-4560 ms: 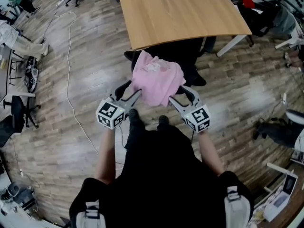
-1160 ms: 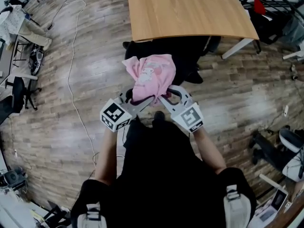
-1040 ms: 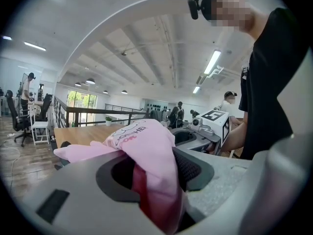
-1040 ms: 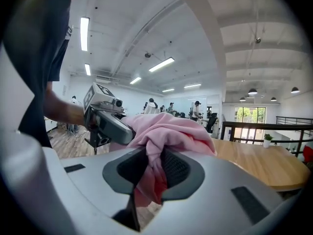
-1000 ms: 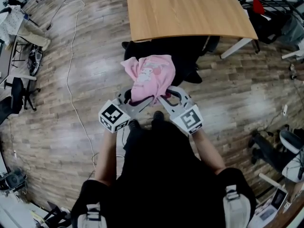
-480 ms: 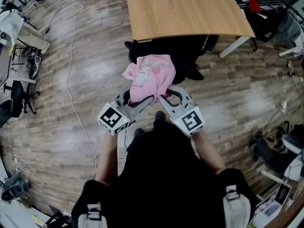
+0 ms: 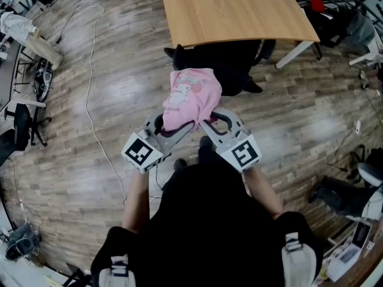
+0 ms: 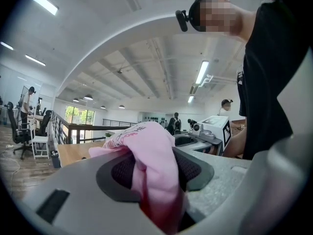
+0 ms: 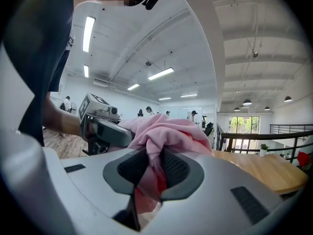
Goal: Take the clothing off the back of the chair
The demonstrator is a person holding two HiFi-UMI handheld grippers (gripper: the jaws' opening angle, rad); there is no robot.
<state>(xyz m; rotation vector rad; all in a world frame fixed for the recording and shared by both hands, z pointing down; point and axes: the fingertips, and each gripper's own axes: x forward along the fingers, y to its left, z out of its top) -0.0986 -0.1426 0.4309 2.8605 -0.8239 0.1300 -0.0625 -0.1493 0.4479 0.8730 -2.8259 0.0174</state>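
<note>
Left gripper (image 8: pixel 156 165): jaws partly closed, clamped on a thick fold of the pink shirt (image 7: pixel 191 94). Right gripper (image 9: pixel 152 168): jaws closer together, pinching a thinner fold of the same shirt. The tips of the two grippers sit just beside each other, and the shirt is bunched up from them and hangs on their far side.

Step in hand, as I judge it: lifting the shirt clear of the black chair (image 7: pixel 230 64), which stands just beyond the cloth. Whether the hem is fully free of the chair back cannot be told. To do this well, raise both grippers evenly, hold the clamp pressure steady, and draw back toward the body only once the lowest fold is clear, so nothing snags.

Materials:
- Shirt: soft, limp knit with a printed cartoon figure, crumpled into rounded folds.
- Pads (image 8: pixel 193 168): dark, finely textured, set in matte grey shells.
- Beyond the chair: table (image 7: pixel 233 8) with a smooth, pale wood top.
- Far left of the grippers: thin white cable (image 7: pixel 90 70) snaking over the glossy plank floor.
</note>
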